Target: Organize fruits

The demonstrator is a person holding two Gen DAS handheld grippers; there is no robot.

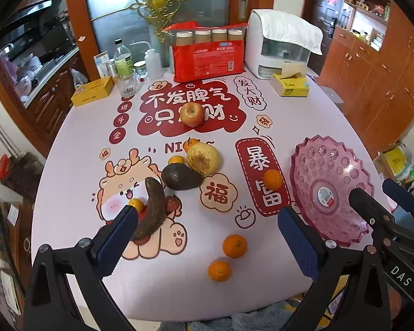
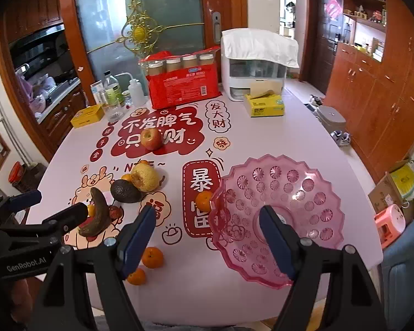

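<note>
A pink scalloped fruit plate (image 1: 342,165) (image 2: 303,190) stands empty at the table's right. Fruit lies loose left of it: a red apple (image 1: 191,114) (image 2: 151,138), a yellow pear (image 1: 202,157) (image 2: 145,178), a dark avocado (image 1: 180,177) (image 2: 124,191), a brown overripe banana (image 1: 151,207) (image 2: 98,215) and several tangerines, one (image 1: 272,179) (image 2: 203,200) beside the plate, two (image 1: 234,246) (image 2: 152,257) near the front edge. My left gripper (image 1: 207,237) is open above the front tangerines. My right gripper (image 2: 207,240) is open above the plate's left rim.
At the back stand a red pack of jars (image 1: 209,58), a white appliance (image 1: 278,47) under a cloth, a yellow tissue box (image 1: 291,87), a yellow box (image 1: 92,92), a glass (image 1: 128,82) and bottles (image 1: 123,58). Wooden cabinets (image 2: 386,96) line the right.
</note>
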